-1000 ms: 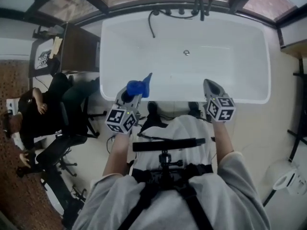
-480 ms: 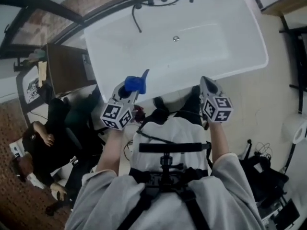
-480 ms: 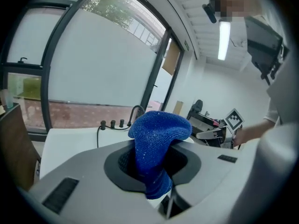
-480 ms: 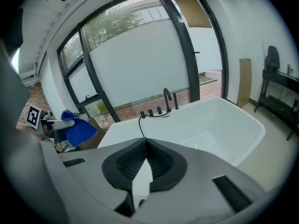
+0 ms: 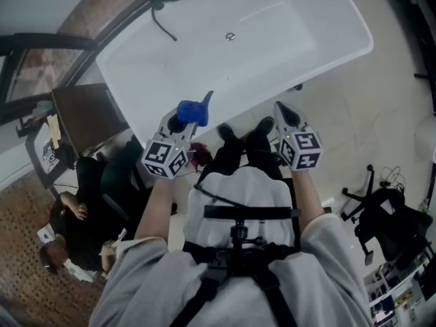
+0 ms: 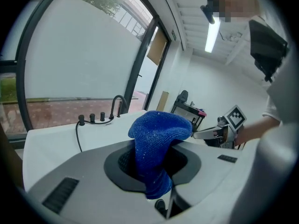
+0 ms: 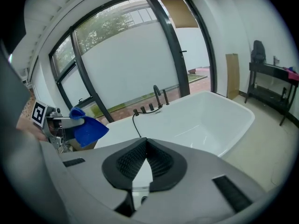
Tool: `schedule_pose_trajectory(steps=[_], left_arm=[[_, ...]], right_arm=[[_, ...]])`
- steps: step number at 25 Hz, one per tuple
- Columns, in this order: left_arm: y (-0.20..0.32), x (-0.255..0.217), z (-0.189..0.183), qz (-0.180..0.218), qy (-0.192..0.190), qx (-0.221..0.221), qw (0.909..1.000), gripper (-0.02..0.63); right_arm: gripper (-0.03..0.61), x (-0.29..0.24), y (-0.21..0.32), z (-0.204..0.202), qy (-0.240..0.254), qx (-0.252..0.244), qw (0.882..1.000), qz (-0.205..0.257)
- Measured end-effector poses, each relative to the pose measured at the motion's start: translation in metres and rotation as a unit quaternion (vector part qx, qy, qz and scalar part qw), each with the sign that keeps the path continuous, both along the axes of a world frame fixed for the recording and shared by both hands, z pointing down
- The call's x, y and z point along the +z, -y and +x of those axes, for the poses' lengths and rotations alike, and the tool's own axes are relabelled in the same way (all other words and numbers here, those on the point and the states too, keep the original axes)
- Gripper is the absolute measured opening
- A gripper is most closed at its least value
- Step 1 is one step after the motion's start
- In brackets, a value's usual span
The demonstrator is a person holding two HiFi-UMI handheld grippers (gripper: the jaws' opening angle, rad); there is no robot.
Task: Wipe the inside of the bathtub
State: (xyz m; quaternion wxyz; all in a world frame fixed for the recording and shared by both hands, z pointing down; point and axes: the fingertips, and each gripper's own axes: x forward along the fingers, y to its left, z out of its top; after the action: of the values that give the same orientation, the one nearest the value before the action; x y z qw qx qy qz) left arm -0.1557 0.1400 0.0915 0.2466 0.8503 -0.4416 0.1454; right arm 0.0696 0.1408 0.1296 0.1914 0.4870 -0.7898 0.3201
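Left gripper (image 5: 184,122): jaws clamped on a blue cloth (image 6: 156,134), which is bunched between the pads and flops over above them. Right gripper (image 7: 145,144): jaws brought together, pads meeting at the tip, nothing held.

Both are held up on the near side of the white tub (image 5: 293,26), well apart from each other. The cloth is seen at the near rim, not down inside.

The drain (image 5: 230,37) is shown only in the head view, as is a seated person (image 5: 71,210) at the left. Each gripper is caught in the other's view. The tap (image 7: 156,94) is seen upright at the far rim.
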Motion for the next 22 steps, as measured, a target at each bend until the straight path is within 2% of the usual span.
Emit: schedule_pose_trajectory(steps=[3,7,10,18,22], left_arm=[[-0.001,0.008,0.017,-0.004,0.017,0.009,0.9998,0.086],[0.002,0.018,0.032,-0.006,0.026,0.012,0.9996,0.086],[0.006,0.033,0.04,-0.015,0.027,0.026,0.9992,0.086],[0.037,0.111,0.052,-0.049,0.028,0.092,0.9941,0.086],[0.042,0.157,0.055,-0.073,0.024,0.115,0.9903,0.086]], right_arm=[[0.009,0.012,-0.008,0.011,0.011,-0.001,1.0,-0.009],[0.009,0.029,-0.009,0.011,0.015,-0.023,0.999,-0.017],[0.009,0.038,-0.005,0.008,0.015,-0.017,1.0,-0.018],[0.009,0.089,0.029,-0.001,-0.013,0.029,0.999,-0.012],[0.009,0.117,0.05,-0.005,-0.032,0.032,0.999,-0.015]])
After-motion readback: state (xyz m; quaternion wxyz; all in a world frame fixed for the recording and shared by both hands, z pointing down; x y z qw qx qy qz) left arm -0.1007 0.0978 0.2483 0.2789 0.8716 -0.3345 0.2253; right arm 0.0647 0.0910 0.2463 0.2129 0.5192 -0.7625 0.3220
